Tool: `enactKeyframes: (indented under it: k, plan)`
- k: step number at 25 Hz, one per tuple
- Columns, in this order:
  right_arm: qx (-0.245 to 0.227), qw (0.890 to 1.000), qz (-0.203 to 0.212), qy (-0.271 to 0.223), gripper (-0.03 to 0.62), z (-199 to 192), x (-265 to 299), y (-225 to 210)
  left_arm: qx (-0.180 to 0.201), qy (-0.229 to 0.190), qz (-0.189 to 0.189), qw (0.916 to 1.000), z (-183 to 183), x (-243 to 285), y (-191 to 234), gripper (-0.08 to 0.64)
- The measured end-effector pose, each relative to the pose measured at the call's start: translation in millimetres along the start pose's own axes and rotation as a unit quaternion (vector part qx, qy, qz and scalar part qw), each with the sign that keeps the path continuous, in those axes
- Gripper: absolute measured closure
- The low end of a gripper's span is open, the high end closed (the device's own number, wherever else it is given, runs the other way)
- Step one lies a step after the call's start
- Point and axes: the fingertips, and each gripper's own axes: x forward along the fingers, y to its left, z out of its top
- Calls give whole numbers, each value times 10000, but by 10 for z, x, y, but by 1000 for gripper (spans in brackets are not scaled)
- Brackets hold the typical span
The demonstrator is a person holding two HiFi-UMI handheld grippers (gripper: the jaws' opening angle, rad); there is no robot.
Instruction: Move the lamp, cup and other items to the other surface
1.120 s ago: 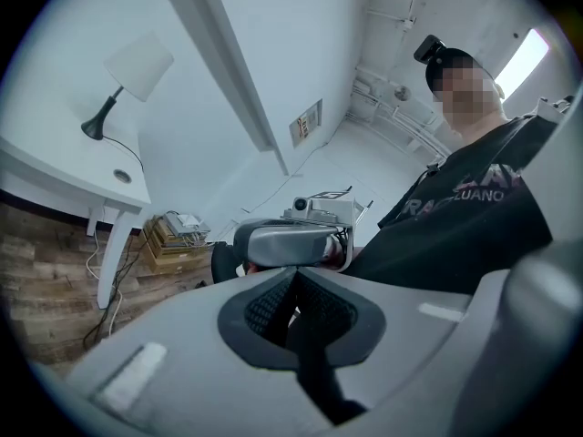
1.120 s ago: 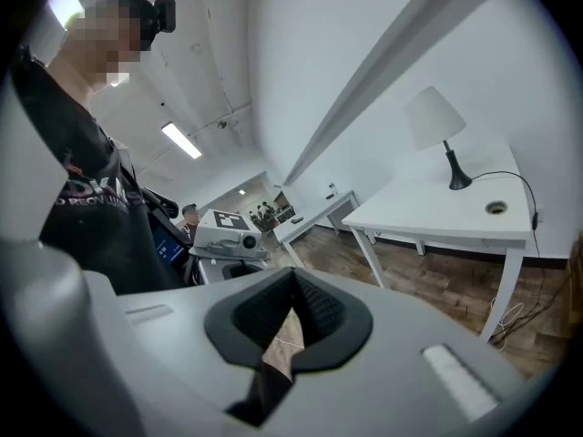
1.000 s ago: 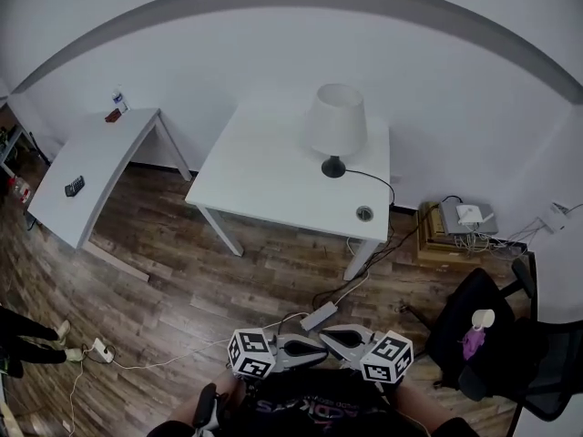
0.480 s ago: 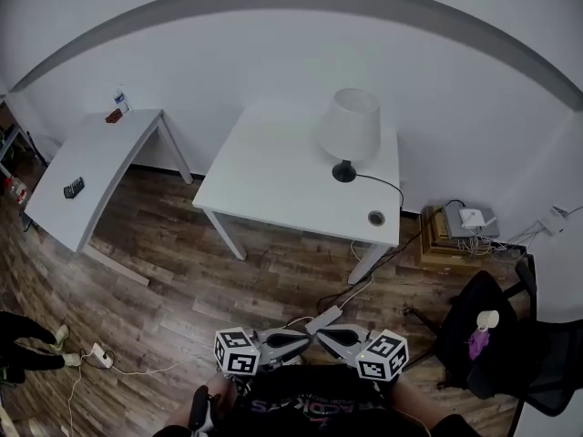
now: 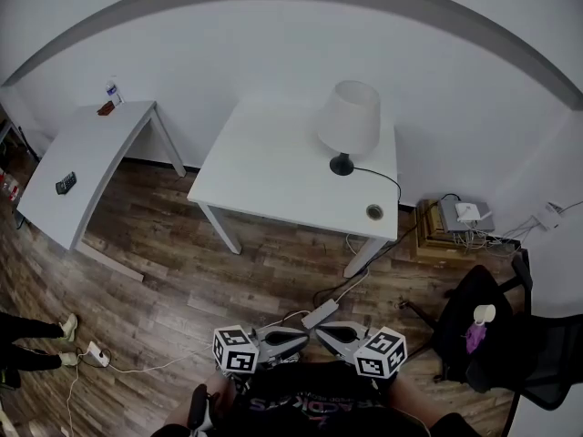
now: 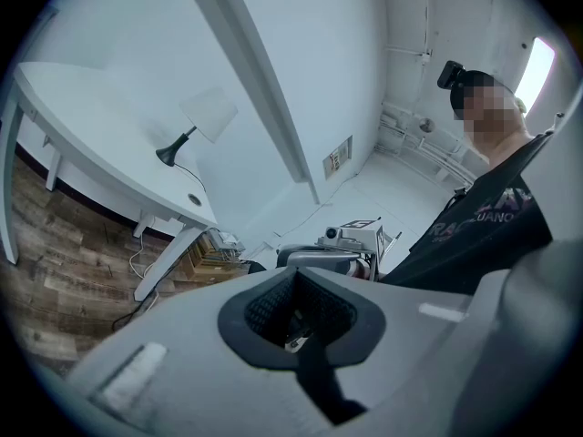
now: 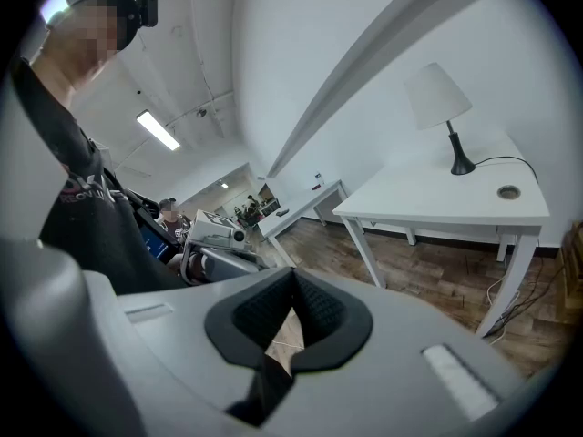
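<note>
Both hand-held grippers were held low and close to the person's torso in the head view. The left gripper and the right gripper were turned inward so that their tips faced each other and nearly met, with the marker cubes set outward. In each gripper view the dark pads were seen pressed together and nothing was pinched between them, on the left gripper and the right gripper alike. The lamp was found well apart from both grippers, on the white table against the wall, near its back right corner. A pale conical shade, narrower at the top, was carried on a thin dark stem above a small round dark base. The lamp was stood upright, with its long axis vertical and the shade uppermost. A black cord was trailed from the base toward the table's right edge, past a round grommet hole near the front corner. The same lamp was shown upright in the right gripper view. A second table was placed to the left, and a small dark item was laid on it.
</note>
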Motion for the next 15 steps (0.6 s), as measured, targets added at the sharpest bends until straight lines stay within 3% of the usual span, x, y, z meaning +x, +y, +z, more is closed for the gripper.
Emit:
enactKeyframes:
  k: [15]
  plan:
    - [81,9999,2,-66,588,-31,-13,-6,169,230,-94,9995,-47,42,-60,557]
